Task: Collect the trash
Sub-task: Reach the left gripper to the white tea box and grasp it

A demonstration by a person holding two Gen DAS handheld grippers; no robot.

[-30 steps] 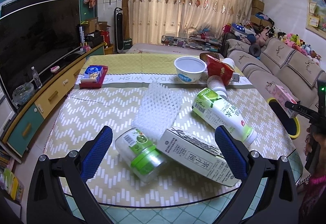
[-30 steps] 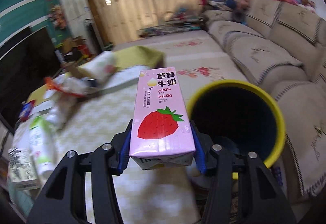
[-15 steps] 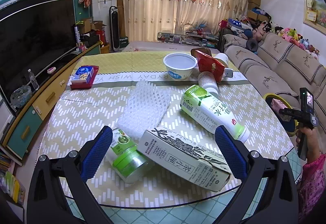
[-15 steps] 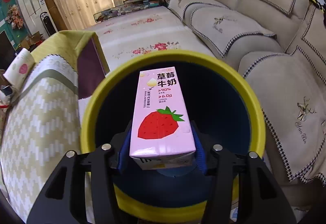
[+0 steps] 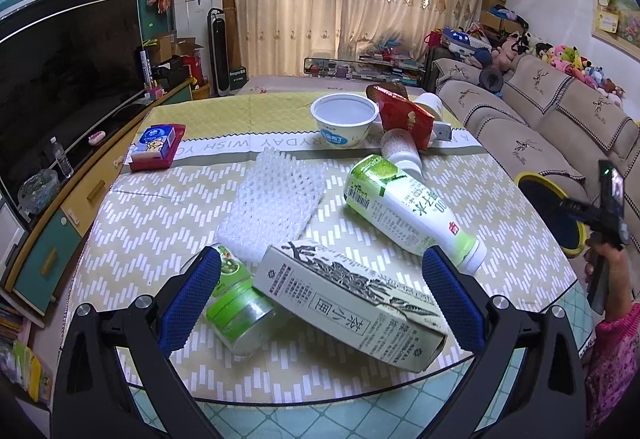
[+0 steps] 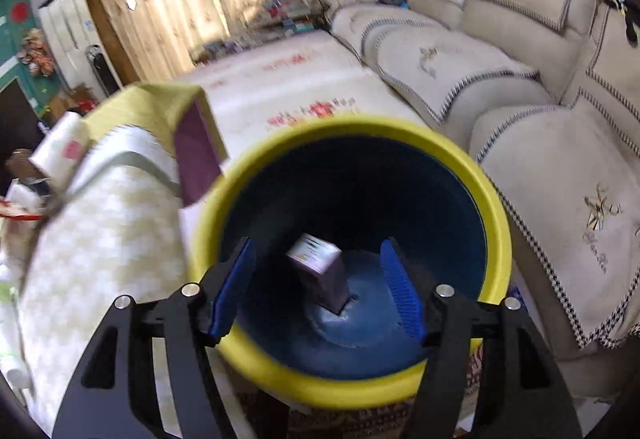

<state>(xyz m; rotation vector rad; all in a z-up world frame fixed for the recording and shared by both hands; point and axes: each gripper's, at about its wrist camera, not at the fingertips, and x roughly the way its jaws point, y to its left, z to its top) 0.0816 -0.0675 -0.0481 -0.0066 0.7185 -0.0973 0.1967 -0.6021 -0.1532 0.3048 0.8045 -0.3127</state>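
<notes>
My right gripper is open above the yellow-rimmed blue bin. The pink strawberry milk carton lies inside the bin near its bottom. My left gripper is open over the near table edge, its blue pads either side of a tea carton lying flat. A small green-lidded jar lies against the carton's left. A green-and-white bottle lies on its side behind. White foam netting lies mid-table. The bin and right gripper show at the right in the left wrist view.
At the table's far side stand a white bowl, a red packet, a paper cup and a red-and-blue box. A beige sofa runs right of the bin. A TV cabinet stands left.
My right gripper opened and let go of the strawberry milk carton, which dropped into the bin. My left gripper moved slightly closer over the tea carton.
</notes>
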